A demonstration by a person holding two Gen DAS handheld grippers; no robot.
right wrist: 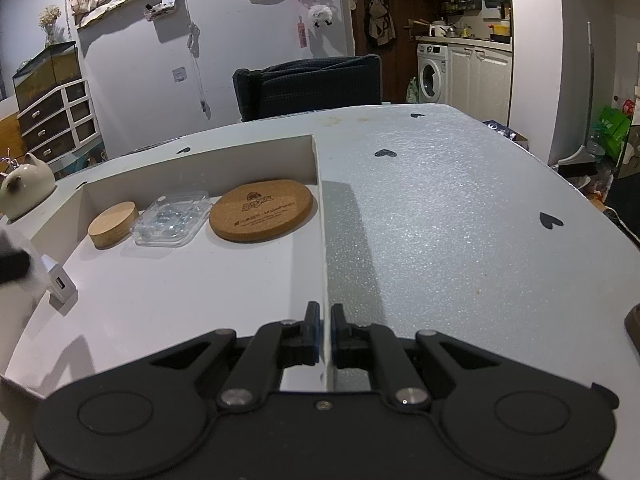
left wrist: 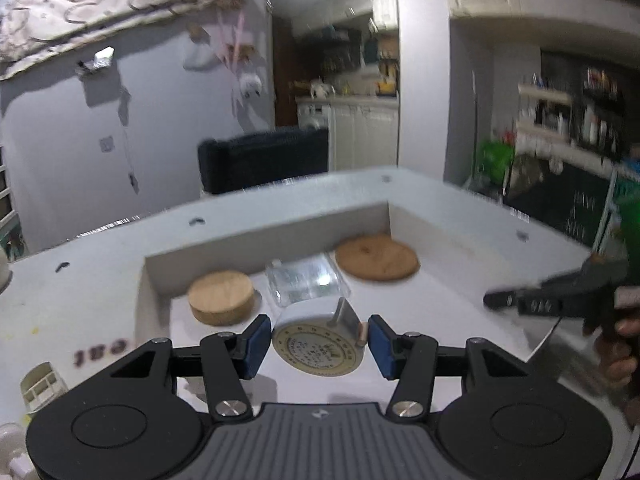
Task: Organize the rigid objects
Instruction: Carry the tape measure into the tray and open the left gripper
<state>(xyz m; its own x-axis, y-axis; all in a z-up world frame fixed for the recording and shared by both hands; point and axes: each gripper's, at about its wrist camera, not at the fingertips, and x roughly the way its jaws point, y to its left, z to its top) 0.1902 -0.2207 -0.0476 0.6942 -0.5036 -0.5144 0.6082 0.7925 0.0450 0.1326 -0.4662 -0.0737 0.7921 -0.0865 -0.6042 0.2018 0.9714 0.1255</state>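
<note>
Along the far wall of the white tray [right wrist: 312,152] three things stood in a row: a wooden disc [right wrist: 113,229] toward the far-left corner, a clear plastic case [right wrist: 172,220] just beside it, and a cork coaster [right wrist: 261,216] near the far-right corner. The tray's middle and near floor lay bare, leaving broad room to pass. At the left edge a small white adapter [right wrist: 62,286] stood in the way. The right wall (pinched by the right gripper [right wrist: 325,332]) barred sideways passage onto the table [right wrist: 460,220], whose top beyond it lay open.
</note>
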